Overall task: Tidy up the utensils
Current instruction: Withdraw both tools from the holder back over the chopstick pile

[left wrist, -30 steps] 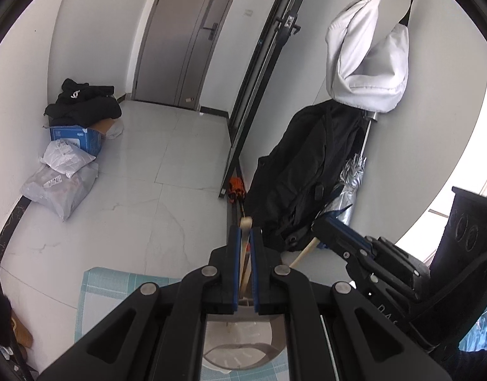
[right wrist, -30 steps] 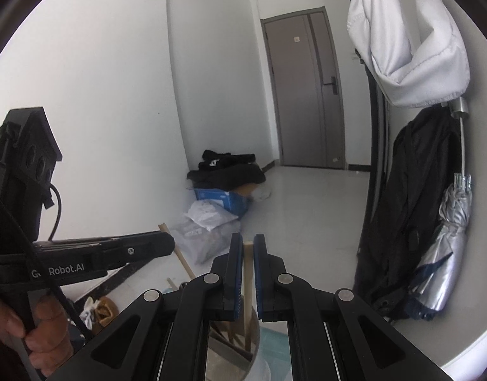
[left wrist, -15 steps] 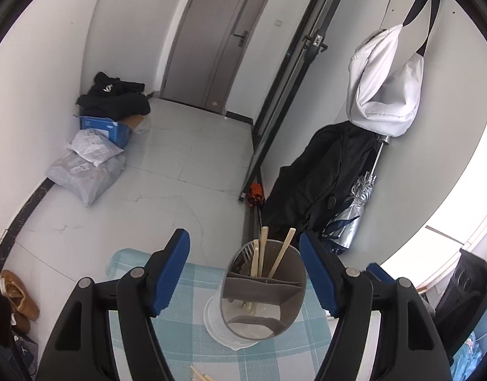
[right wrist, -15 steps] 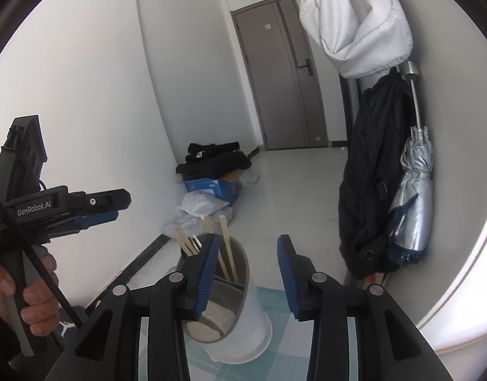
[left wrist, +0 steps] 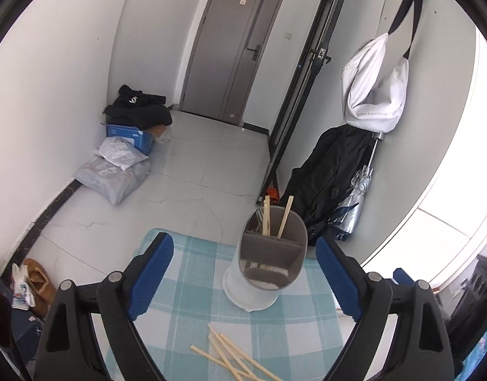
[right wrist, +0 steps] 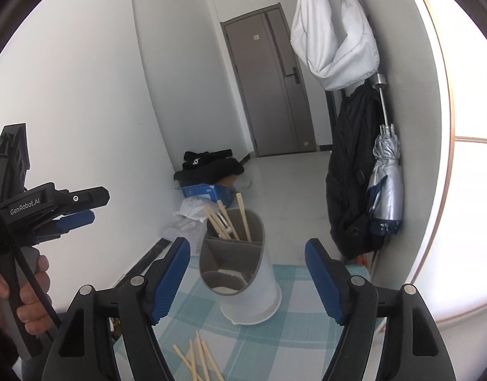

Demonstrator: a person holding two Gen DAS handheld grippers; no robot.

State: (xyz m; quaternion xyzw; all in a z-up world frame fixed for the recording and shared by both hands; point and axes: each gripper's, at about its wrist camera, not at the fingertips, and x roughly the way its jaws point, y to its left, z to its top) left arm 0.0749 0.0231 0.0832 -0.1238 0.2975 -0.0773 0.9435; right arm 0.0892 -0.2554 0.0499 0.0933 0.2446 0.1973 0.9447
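We see a grey door [left wrist: 233,60] at the far end of a pale tiled floor [left wrist: 192,171]. Against the left wall lies a black garment [left wrist: 137,111] on top of a blue box [left wrist: 130,135], with grey plastic parcels [left wrist: 115,171] just beside it. On the right wall hangs a white bag [left wrist: 375,95]; below it hang a black coat [left wrist: 325,168] and a folded silver umbrella [right wrist: 387,184]. Brown shoes [left wrist: 37,282] sit by the skirting. A checked cloth [left wrist: 192,311] covers the table.
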